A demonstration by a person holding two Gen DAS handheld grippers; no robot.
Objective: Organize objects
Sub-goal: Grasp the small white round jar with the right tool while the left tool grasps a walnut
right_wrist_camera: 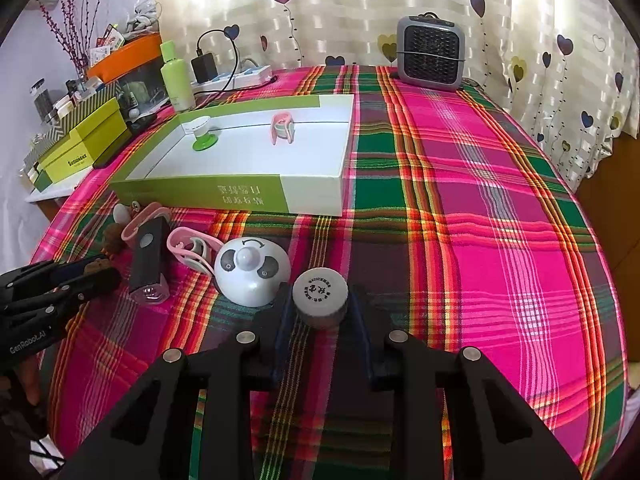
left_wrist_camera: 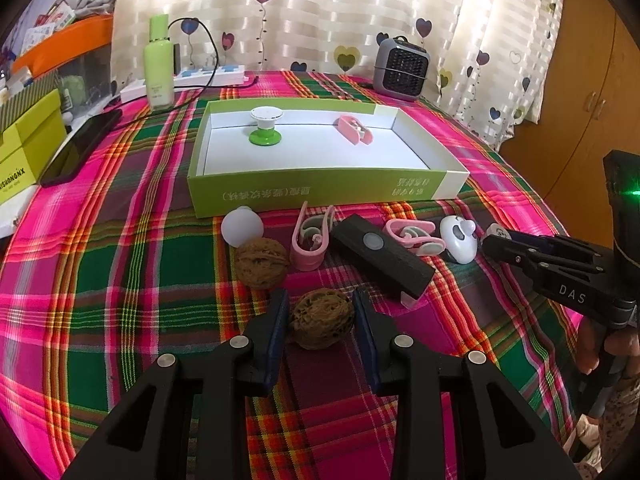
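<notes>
Gripping a walnut (left_wrist_camera: 322,323) in left gripper (left_wrist_camera: 322,320), grey cap (right_wrist_camera: 320,302) in right gripper (right_wrist_camera: 320,312)

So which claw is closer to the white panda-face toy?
Right. The right gripper, clamping a grey round cap, sits beside the panda toy; the left gripper is farther, past the black bar.
</notes>
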